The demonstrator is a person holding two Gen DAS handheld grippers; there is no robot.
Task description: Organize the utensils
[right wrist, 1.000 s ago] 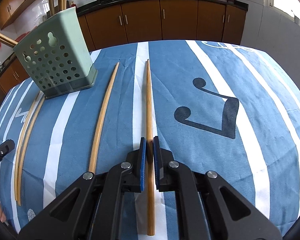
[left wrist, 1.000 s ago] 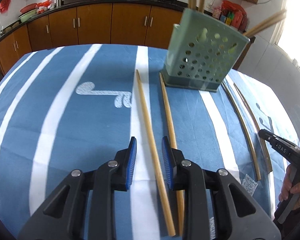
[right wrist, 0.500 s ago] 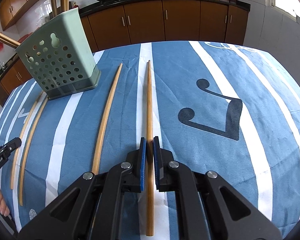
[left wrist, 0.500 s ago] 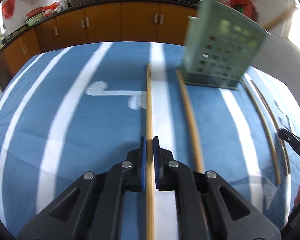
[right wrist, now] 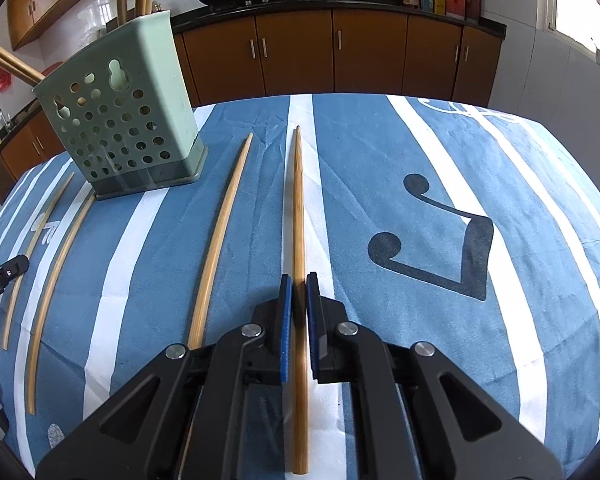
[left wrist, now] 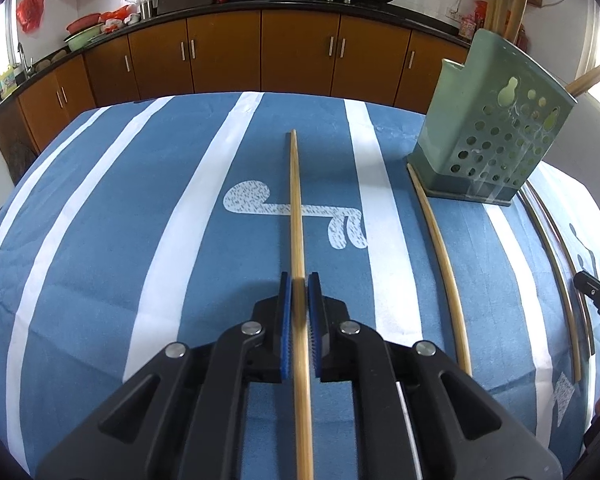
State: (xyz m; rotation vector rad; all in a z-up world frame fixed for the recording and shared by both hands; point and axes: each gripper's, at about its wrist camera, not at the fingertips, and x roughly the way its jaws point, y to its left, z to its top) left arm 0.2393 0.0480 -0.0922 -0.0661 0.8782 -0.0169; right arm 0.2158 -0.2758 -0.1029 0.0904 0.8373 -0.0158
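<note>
Chopsticks (left wrist: 296,216) (right wrist: 298,216) clamped in both grippers — left (left wrist: 300,300), right (right wrist: 299,300) — we lift them level, steadily, toward the green holder (right wrist: 124,120).

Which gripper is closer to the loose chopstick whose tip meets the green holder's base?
Left. The left gripper is just left of that chopstick; the right gripper sits farther right, with another loose chopstick between.

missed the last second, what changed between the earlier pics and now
The left claw went from open around a chopstick to shut on it, and carried it sideways, away from the green holder. The right claw stayed shut on its own chopstick. The holder and the loose chopsticks on the striped cloth kept their places.
</note>
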